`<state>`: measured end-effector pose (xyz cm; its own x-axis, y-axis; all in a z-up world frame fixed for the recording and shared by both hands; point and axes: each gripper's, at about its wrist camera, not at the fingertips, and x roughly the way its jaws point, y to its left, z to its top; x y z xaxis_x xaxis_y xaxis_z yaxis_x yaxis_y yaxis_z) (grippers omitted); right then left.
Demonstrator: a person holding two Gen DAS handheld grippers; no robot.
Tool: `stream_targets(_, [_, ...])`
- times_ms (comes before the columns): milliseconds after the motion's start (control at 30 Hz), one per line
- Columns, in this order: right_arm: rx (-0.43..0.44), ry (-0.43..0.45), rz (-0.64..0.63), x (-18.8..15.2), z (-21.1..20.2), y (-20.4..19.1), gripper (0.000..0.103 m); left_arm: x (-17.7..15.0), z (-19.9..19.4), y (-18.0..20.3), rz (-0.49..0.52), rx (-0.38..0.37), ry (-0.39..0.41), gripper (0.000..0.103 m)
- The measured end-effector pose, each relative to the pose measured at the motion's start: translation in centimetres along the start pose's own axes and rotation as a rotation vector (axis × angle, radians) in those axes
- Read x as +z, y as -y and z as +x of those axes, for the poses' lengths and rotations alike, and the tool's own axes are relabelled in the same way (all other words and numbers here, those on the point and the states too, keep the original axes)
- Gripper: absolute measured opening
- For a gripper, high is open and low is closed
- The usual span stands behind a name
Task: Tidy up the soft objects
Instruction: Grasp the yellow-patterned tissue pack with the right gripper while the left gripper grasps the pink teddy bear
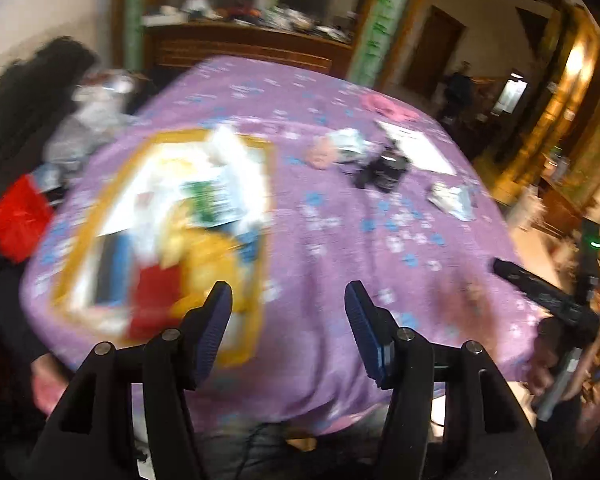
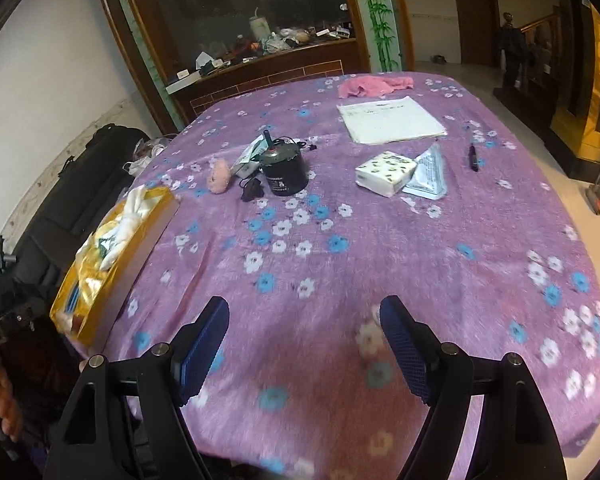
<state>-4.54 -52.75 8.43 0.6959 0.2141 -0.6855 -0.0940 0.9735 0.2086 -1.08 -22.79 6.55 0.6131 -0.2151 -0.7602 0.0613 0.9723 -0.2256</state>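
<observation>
A yellow-rimmed box holding several soft items lies at the table's left edge; the left wrist view shows it blurred. My left gripper hangs open just right of the box's near end, nothing between its fingers. My right gripper stands open over bare purple cloth near the front edge, holding nothing. Farther back lie a small pink plush, a pink cloth at the far edge, and a white tissue pack.
A black cylindrical device with a cable sits mid-table. A stack of white paper, a clear plastic packet and a dark pen lie at the back right. A black sofa stands left of the purple floral tablecloth.
</observation>
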Motion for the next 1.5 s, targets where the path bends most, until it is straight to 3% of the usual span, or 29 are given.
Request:
stream_targets(133, [-0.010,-0.005,0.026,2.4,3.6,0.6,0.078,2.8,4.7,2.1,0.042,0.009,-0.066,0.060])
stream_targets(333, [-0.026,-0.008,0.044,7.6,8.6,2.0,0.078,7.6,10.0,3.3,0.016,-0.056,-0.144,0.060])
stream_targets(567, [-0.082,-0.024,0.183,13.0,15.0,6.2,0.078,12.6,15.9,3.6,0.017,-0.012,-0.201,0.059])
stream_targets(733, [-0.107,-0.026,0.265,14.5,17.7,8.4,0.078,14.8,17.6,2.5,0.002,0.029,-0.190,0.059])
stream_targets(967, [-0.140,-0.059,0.307,14.7,22.1,9.7,0.077,16.6,20.4,2.4,-0.011,0.031,-0.249,0.059])
stream_targets(1133, [-0.238,0.024,0.251,13.8,23.0,8.5,0.052,17.2,21.9,3.1,0.012,0.042,-0.260,0.059])
stream_targets(1200, [-0.217,0.045,0.233,13.5,23.1,8.1,0.028,17.7,22.8,3.4,0.014,0.061,-0.261,0.059])
stream_targets(1333, [-0.194,0.064,0.211,13.1,23.2,7.5,0.021,18.5,25.2,3.8,0.007,0.077,-0.288,0.059])
stream_targets(1433, [-0.191,0.081,0.178,12.7,22.7,6.8,0.011,18.6,26.8,4.1,0.018,0.110,-0.286,0.059])
stream_targets(1500, [-0.175,0.085,0.164,12.6,22.7,6.5,0.001,18.5,27.5,3.8,-0.012,0.089,-0.289,0.058])
